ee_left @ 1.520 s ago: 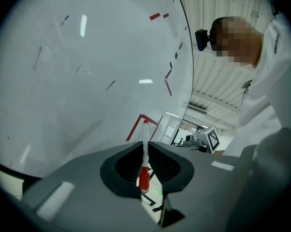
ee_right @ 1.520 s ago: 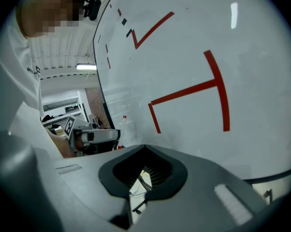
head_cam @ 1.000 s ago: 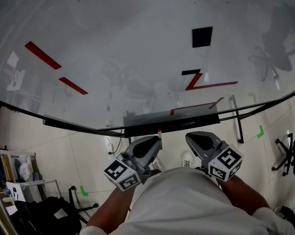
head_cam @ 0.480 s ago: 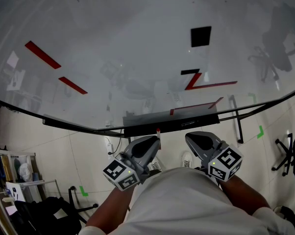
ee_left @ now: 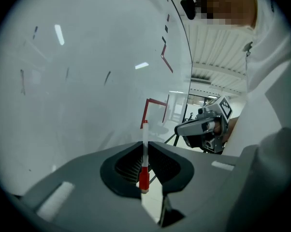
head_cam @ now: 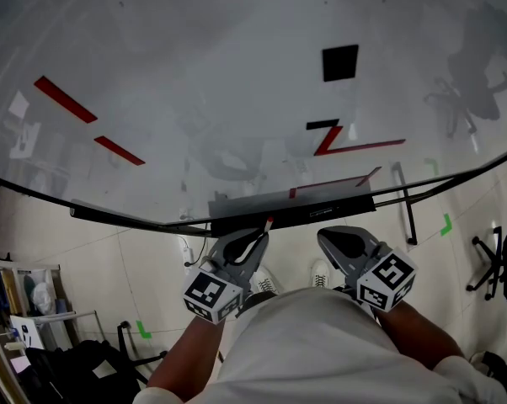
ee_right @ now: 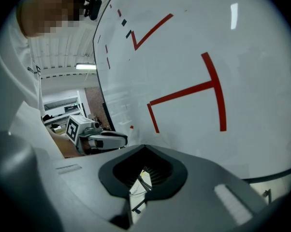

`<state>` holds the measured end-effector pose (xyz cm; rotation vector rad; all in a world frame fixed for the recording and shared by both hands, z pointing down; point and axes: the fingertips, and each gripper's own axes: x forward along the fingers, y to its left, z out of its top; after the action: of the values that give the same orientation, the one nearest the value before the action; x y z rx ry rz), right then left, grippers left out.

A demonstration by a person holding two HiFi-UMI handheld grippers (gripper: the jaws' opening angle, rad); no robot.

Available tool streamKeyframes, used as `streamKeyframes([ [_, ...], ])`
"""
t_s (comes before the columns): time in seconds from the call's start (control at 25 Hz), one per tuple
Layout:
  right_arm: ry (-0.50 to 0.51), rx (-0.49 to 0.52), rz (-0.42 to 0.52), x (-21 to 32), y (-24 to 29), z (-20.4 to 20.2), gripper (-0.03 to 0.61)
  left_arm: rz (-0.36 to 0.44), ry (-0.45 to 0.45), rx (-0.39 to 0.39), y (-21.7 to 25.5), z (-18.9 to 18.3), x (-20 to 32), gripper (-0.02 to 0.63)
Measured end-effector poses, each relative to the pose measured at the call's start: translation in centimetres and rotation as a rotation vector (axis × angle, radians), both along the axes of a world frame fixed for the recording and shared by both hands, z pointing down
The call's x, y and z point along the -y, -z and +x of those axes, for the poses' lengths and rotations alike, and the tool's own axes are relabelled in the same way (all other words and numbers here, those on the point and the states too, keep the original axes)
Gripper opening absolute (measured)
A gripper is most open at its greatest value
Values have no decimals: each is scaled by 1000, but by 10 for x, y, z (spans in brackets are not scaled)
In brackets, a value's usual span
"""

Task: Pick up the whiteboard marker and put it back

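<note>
A whiteboard marker (ee_left: 144, 151), white with red ends, stands upright between the jaws of my left gripper (ee_left: 144, 146), which is shut on it. In the head view the left gripper (head_cam: 255, 242) sits just below the dark tray (head_cam: 329, 209) along the whiteboard's lower edge. The marker's red tip (head_cam: 269, 223) pokes up at the tray's left part. My right gripper (head_cam: 336, 237) hovers beside it, under the tray. Its jaws (ee_right: 144, 170) are shut with nothing between them. Each gripper view shows the other gripper: the right gripper (ee_left: 203, 127) and the left gripper (ee_right: 97, 138).
The whiteboard (head_cam: 237, 99) carries red strokes (head_cam: 354, 146) and a black square (head_cam: 339, 62). Below it are a tiled floor, green tape marks (head_cam: 446, 225), an office chair (head_cam: 498, 268) at right, and shelves and bags (head_cam: 34, 310) at lower left.
The left gripper has turned and edged up toward the tray, tilting the marker's tip rightward. The right gripper has stayed put.
</note>
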<state>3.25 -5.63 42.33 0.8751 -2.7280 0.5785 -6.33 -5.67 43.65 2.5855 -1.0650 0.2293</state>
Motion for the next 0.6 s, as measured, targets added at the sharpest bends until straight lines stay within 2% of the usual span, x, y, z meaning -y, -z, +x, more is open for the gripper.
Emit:
streamKeyframes([
  [0.2, -2, -4, -1, 1, 0, 0, 2, -9, 10, 73, -13, -5, 5, 52],
  [0.28, -2, -6, -1, 1, 0, 0, 2, 3, 5, 138, -21, -7, 7, 52],
  [0.44, -1, -6, 2, 2, 1, 0, 2, 59, -31, 319, -36, -10, 9, 52],
  [0.6, -2, -4, -3, 2, -1, 0, 2, 78, -56, 410, -46, -10, 10, 52],
])
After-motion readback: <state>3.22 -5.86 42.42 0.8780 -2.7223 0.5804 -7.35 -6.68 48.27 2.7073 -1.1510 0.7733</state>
